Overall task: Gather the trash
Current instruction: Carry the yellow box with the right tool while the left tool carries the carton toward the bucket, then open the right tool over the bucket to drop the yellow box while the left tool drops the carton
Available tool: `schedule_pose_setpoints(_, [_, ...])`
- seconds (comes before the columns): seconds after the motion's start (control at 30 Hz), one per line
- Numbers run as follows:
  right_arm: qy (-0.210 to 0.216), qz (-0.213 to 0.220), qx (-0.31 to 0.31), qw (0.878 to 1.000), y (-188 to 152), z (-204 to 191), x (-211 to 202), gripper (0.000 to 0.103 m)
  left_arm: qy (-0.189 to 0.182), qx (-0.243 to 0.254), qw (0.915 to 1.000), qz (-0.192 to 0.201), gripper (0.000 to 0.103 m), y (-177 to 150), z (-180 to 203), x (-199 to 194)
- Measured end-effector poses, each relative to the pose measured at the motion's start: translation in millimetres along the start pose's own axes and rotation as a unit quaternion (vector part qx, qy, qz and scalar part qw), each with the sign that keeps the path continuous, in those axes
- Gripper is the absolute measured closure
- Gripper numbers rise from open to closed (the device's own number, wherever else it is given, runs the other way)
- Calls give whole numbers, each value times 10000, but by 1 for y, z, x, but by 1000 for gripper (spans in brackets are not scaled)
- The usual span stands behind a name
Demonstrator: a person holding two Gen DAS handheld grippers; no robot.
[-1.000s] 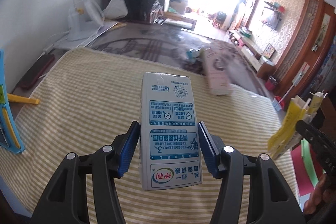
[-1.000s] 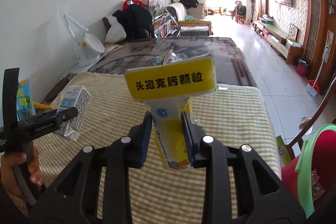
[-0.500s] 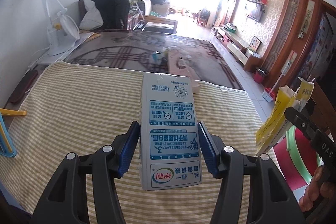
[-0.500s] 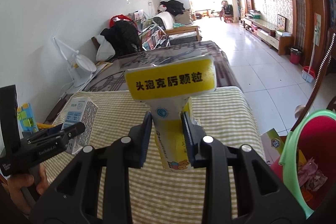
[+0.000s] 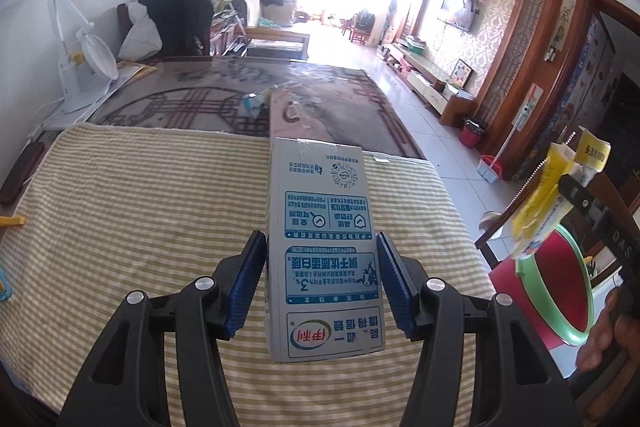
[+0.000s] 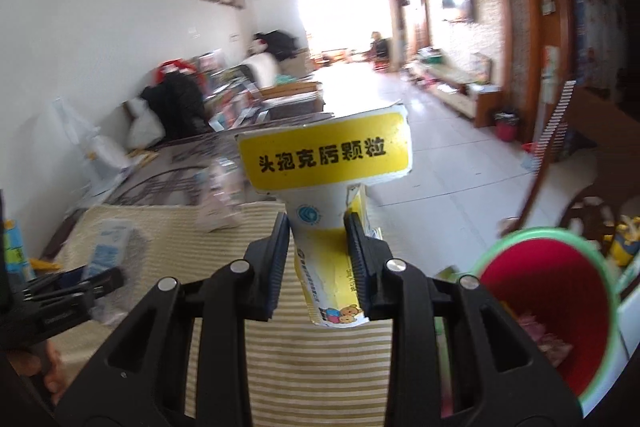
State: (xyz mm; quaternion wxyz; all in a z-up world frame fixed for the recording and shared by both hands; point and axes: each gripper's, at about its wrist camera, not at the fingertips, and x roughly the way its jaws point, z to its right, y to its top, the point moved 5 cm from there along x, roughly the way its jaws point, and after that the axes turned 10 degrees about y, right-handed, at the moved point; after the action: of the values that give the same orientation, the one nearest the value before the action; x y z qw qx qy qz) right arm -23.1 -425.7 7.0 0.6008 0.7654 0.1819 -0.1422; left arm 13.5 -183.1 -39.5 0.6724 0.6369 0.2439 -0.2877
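My left gripper [image 5: 320,277] is shut on a white and blue milk carton [image 5: 322,247], held above the striped tablecloth [image 5: 140,211]. In the right wrist view my right gripper [image 6: 318,259] is shut on a yellow and white medicine box [image 6: 326,187] with an open flap. That box [image 5: 548,195] also shows at the right of the left wrist view, just above the red bin with a green rim [image 5: 560,279]. The same bin [image 6: 552,291] lies low to the right of my right gripper, with some trash inside. The left gripper and carton [image 6: 108,251] appear blurred at the left.
A pink box [image 5: 290,117] lies past the cloth's far edge on the dark patterned table [image 5: 192,99]. A white fan [image 5: 80,59] stands at the left. A wooden chair [image 6: 560,163] stands beside the bin. A small red bin [image 5: 472,131] sits on the tiled floor.
Both grippers have swung right with their loads. The red bin has come into fuller view in both views, and the medicine box now hangs close over it.
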Motion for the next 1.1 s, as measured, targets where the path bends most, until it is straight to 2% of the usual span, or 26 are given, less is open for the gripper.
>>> schedule_pose_setpoints(0.07, [-249, 61, 202, 9995, 0, 23, -6, 74, -64, 35, 10000, -17, 49, -1, 7, 0])
schedule_pose_setpoints(0.2, [-1013, 60, 541, 9934, -8, 76, -24, 74, -218, 143, 9996, -50, 49, -2, 27, 2])
schedule_pose_setpoints(0.33, [-1513, -25, 770, 9855, -18, 109, -34, 74, -512, 319, 9981, -90, 49, -2, 57, 4])
schedule_pose_setpoints(0.5, [-1805, -121, 1116, 9771, -29, 144, -42, 74, -1062, 609, 9924, -112, 49, -4, 110, 2])
schedule_pose_setpoints(0.67, [-2091, -18, 1591, 9649, -36, 170, -55, 73, -1723, 965, 9802, -156, 49, -10, 171, -2])
schedule_pose_setpoints(0.7, [-2149, -5, 1680, 9621, -37, 174, -56, 70, -1859, 1038, 9769, -164, 49, -11, 183, -3])
schedule_pose_setpoints(0.73, [-2268, 49, 1850, 9562, -39, 180, -59, 63, -2007, 1104, 9732, -189, 49, -11, 194, -4])
schedule_pose_setpoints(0.77, [-2334, 148, 1942, 9527, -39, 182, -63, 43, -2168, 1170, 9689, -233, 49, -11, 206, -4])
schedule_pose_setpoints(0.8, [-2444, 323, 2051, 9472, -38, 185, -69, 30, -2263, 1210, 9662, -257, 49, -12, 215, -5])
schedule_pose_setpoints(0.87, [-2777, 829, 2234, 9306, -36, 191, -91, 26, -2482, 1389, 9583, -286, 49, -15, 238, -7])
schedule_pose_setpoints(0.9, [-2971, 1053, 2304, 9207, -36, 192, -100, 20, -2550, 1459, 9554, -286, 49, -16, 247, -8])
schedule_pose_setpoints(1.0, [-3390, 1860, 2641, 8836, -38, 197, -135, 13, -2761, 1614, 9469, -321, 49, -20, 271, -9])
schedule_pose_setpoints(1.03, [-3546, 2213, 2767, 8653, -41, 197, -150, 12, -2812, 1655, 9447, -341, 49, -20, 278, -8])
schedule_pose_setpoints(1.1, [-3737, 2607, 2872, 8426, -43, 198, -167, 10, -2899, 1734, 9405, -375, 49, -22, 290, -6])
